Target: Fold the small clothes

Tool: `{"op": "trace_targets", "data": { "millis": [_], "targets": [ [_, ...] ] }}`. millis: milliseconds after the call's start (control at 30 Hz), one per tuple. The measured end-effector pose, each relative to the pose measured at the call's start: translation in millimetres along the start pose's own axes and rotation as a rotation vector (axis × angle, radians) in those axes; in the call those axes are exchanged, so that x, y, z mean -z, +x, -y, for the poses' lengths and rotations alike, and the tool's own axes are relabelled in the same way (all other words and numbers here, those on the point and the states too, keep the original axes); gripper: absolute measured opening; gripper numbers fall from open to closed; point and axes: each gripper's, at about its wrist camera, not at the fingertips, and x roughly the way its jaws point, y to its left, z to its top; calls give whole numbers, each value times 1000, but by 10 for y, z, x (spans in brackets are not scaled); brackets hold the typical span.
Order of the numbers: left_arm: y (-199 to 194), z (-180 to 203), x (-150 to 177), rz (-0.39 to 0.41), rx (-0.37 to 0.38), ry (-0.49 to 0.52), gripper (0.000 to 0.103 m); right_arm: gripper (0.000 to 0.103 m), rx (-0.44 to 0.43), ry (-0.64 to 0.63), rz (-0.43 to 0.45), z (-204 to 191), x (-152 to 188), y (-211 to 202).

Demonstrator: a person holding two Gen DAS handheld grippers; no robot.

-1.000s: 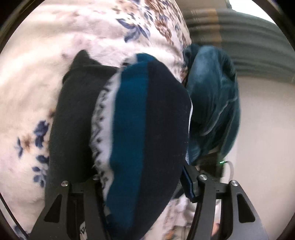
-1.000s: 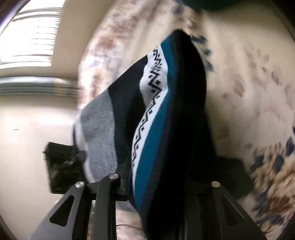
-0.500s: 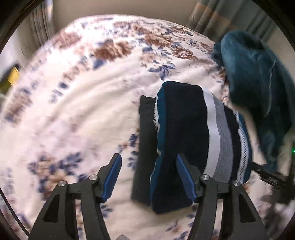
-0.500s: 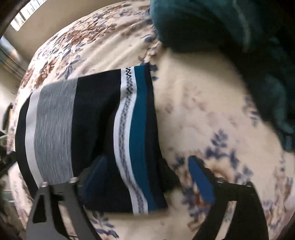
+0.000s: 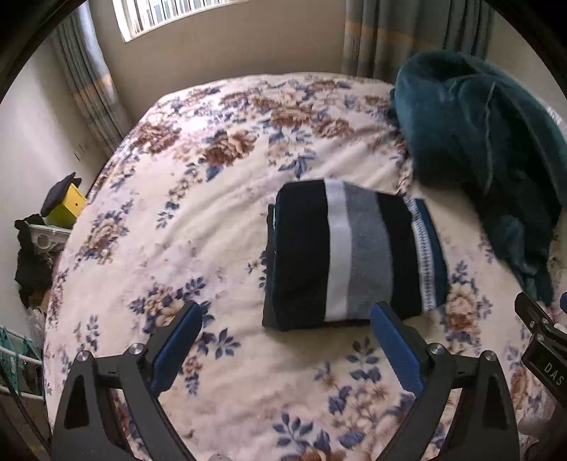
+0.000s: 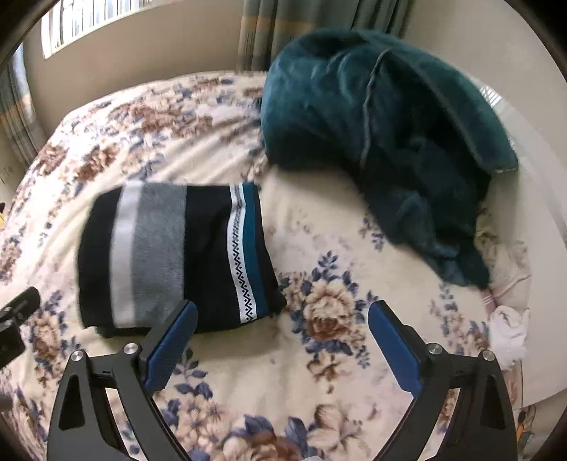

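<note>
Our left claw [image 5: 285,342] is released, its blue pads [image 5: 175,345] spread wide with nothing between them, and it hangs above the bed [image 5: 184,198]. Our right claw [image 6: 281,342] is released the same way, spread and carrying nothing. We judge both are held open and clear of the cloth because the fold looks complete: nothing hangs loose for us to pinch.

Just beyond the left claw, ahead and a little toward its right finger, lies the striped garment [image 5: 349,253], a compact folded rectangle lying flat on the floral blanket. In the right wrist view the same striped garment [image 6: 177,255] sits ahead and to the left, its near edge just behind the left pad [image 6: 170,345] of that claw, though we cannot tell whether pad and cloth touch. Its bands run dark navy, white, grey, navy, then a zigzag trim beside a teal stripe. A darker layer shows along its left edge, so we take it for several layers stacked.

Farther out, a crumpled teal blanket [image 6: 382,134] is heaped near the far right side of the bed, close to the garment but not on it. Beyond the bed stand curtains [image 5: 382,35] and a window [image 5: 170,14]. Off the left side, a yellow box [image 5: 67,207] sits among clutter
</note>
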Motion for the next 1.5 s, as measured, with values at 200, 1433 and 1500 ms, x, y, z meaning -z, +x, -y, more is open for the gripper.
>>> {"op": "trace_targets", "data": {
  "millis": [200,1433,1500],
  "targets": [
    [-1005,11,160,91,4,20,97,99,-1,13,84,275,56,-1127],
    [-3855,-188,1156,307,-7,-60,97,101,-138,8,323,1365,1105,-4978],
    [-3857,-198,1162,298,-2,-68,97,101,-144,-1,323,1362,1092,-4983]
  ]
}}
